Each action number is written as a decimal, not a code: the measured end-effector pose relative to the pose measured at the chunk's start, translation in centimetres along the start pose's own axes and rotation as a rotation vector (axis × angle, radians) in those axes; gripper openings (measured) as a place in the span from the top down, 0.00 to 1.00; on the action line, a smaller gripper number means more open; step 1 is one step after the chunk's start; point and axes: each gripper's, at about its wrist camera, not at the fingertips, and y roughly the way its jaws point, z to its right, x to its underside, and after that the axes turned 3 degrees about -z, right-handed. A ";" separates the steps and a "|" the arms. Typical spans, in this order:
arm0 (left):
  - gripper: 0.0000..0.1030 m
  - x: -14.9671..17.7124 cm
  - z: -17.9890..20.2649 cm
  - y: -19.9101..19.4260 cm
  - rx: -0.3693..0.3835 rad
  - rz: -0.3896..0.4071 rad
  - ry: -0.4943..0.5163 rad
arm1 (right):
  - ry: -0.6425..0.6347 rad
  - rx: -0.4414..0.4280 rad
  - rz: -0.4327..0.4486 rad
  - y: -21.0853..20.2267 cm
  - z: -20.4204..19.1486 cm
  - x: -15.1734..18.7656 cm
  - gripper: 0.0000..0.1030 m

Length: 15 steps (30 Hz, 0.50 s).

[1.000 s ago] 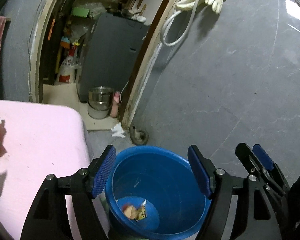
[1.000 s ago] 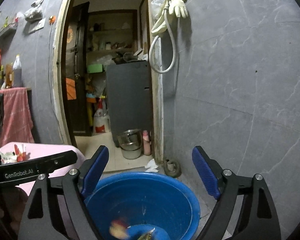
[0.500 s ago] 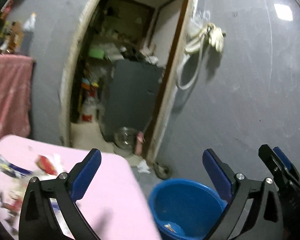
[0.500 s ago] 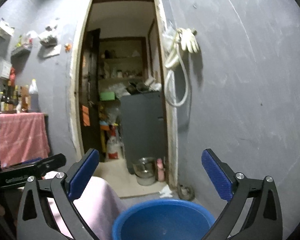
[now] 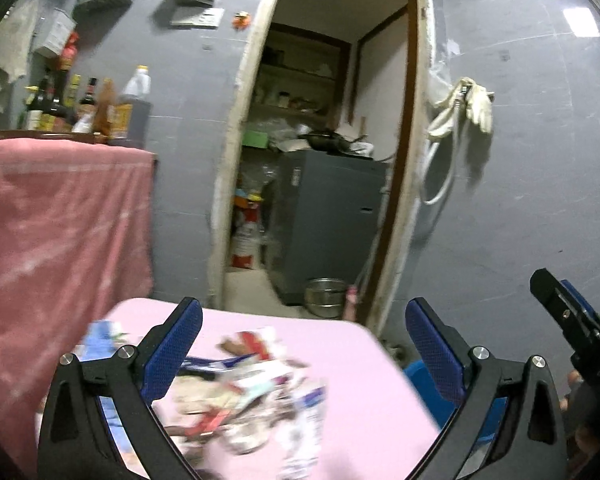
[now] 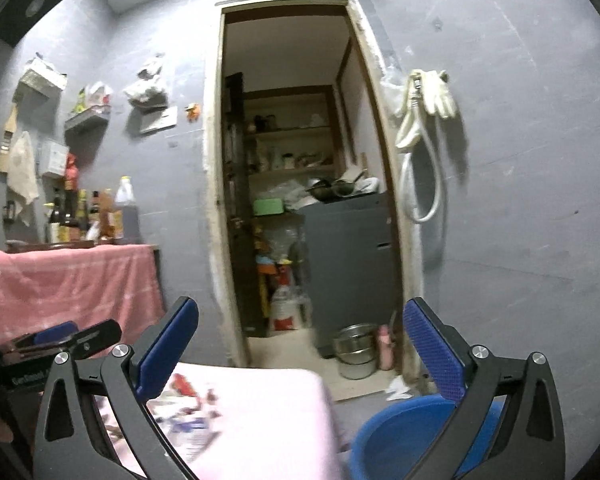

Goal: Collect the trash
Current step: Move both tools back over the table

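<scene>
A blurred heap of wrappers and paper scraps (image 5: pixel 244 392) lies on the pink table (image 5: pixel 356 360). My left gripper (image 5: pixel 302 344) hangs open above the heap with nothing between its blue pads. In the right wrist view the same trash pile (image 6: pixel 192 412) sits at the lower left on the pink table (image 6: pixel 268 404). The right gripper (image 6: pixel 300 344) is open and empty, above the table's right end. The blue bucket (image 6: pixel 396 432) stands on the floor to the right of the table; only a sliver of the bucket (image 5: pixel 414 372) shows in the left wrist view.
An open doorway (image 6: pixel 296 200) straight ahead leads to a storeroom with a grey cabinet (image 6: pixel 348 264) and a steel pot (image 6: pixel 356 348). A pink-draped counter (image 5: pixel 60 216) with bottles stands at left. Gloves and a hose (image 6: pixel 424 120) hang on the grey wall.
Both grippers have lifted away from the blue bucket and swung left toward the pink table. The jaws stand wider than a second ago. The trash heap has come into view.
</scene>
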 end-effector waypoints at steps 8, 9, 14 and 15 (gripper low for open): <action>0.03 2.3 -6.3 -1.2 -0.130 -0.047 -0.038 | -0.040 -0.092 -0.081 1.6 -5.6 2.3 0.00; 0.03 2.7 -7.1 -1.1 -0.150 -0.061 -0.044 | -0.050 -0.099 -0.098 2.0 -6.2 2.7 0.00; 0.03 4.4 -9.9 -0.5 -0.186 -0.121 -0.072 | -0.074 -0.129 -0.187 3.9 -8.0 4.7 0.00; 0.03 4.9 -10.4 -0.2 -0.194 -0.140 -0.074 | -0.078 -0.131 -0.211 4.4 -8.2 5.2 0.00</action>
